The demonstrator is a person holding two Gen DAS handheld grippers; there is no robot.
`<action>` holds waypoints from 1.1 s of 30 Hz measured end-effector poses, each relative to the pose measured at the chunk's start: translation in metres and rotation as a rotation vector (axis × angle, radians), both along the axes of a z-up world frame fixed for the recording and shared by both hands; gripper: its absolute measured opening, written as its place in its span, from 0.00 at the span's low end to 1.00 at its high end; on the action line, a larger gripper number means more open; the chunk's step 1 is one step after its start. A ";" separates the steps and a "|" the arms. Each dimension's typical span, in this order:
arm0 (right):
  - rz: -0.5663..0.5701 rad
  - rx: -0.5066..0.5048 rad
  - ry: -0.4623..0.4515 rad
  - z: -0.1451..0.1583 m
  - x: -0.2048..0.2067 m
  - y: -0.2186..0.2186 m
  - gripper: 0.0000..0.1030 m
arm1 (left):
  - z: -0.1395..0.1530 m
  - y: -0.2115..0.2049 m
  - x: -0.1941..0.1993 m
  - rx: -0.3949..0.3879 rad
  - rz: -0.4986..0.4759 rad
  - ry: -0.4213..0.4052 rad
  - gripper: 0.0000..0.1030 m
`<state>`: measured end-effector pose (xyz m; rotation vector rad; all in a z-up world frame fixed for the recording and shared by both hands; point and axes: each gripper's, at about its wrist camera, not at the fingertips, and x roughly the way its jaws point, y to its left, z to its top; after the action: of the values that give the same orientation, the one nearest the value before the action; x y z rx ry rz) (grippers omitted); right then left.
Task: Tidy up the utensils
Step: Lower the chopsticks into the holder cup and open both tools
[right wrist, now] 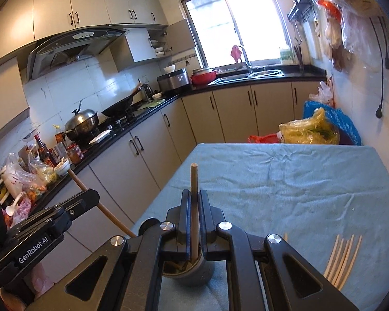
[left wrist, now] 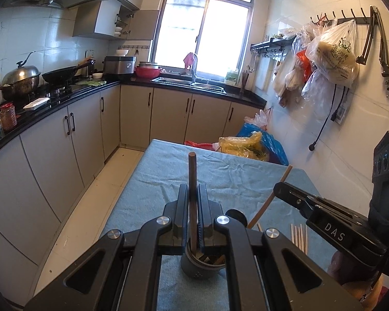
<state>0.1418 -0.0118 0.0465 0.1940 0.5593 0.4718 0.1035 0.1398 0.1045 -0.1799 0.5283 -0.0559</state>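
Jaws of left gripper [left wrist: 193, 194] pinched on a dark brown chopstick [left wrist: 192, 176], held nearly upright, lower end down inside grey holder cup [left wrist: 194, 269] standing on blue-green cloth of tabletop [left wrist: 168, 171]. Jaws of right gripper [right wrist: 194, 199] likewise clamped on a lighter tan chopstick [right wrist: 194, 181], upright too, lower end dipping into same grey cup [right wrist: 202, 272], seen just beneath the fingers. More sticks visible inside cup, dark and tan mixed. Both grippers close together over the cup, right one [left wrist: 282, 189] entering left wrist view from the right edge with its tan chopstick [left wrist: 275, 194] slanting. Loose bundle of pale chopsticks [right wrist: 343, 261] lying flat on the cloth to the right of the cup, apart from it, fanned slightly. Beyond far end of tabletop, yellow plastic bag [right wrist: 308, 129] and blue bag [right wrist: 345, 121] against white tiled wall. Black kitchen counter along the left with wok [right wrist: 119, 106], lidded steel pot [right wrist: 81, 121] and red basin [right wrist: 203, 77] near the sink.
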 end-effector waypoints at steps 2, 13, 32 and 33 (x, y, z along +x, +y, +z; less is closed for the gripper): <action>0.004 -0.001 0.005 0.000 0.000 0.000 0.07 | -0.001 0.001 0.000 -0.001 -0.005 0.002 0.06; 0.016 0.002 -0.024 0.014 -0.013 -0.005 0.12 | 0.006 0.001 -0.009 -0.016 0.003 -0.009 0.14; -0.008 0.093 -0.036 0.026 -0.073 -0.059 0.15 | 0.005 -0.031 -0.061 0.027 -0.042 -0.036 0.19; -0.007 0.095 -0.033 0.024 -0.076 -0.062 0.15 | 0.002 -0.034 -0.063 0.034 -0.042 -0.033 0.19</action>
<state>0.0659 -0.0736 0.0703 0.2785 0.5046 0.4945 0.0405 0.1055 0.1064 -0.1347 0.5002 -0.0902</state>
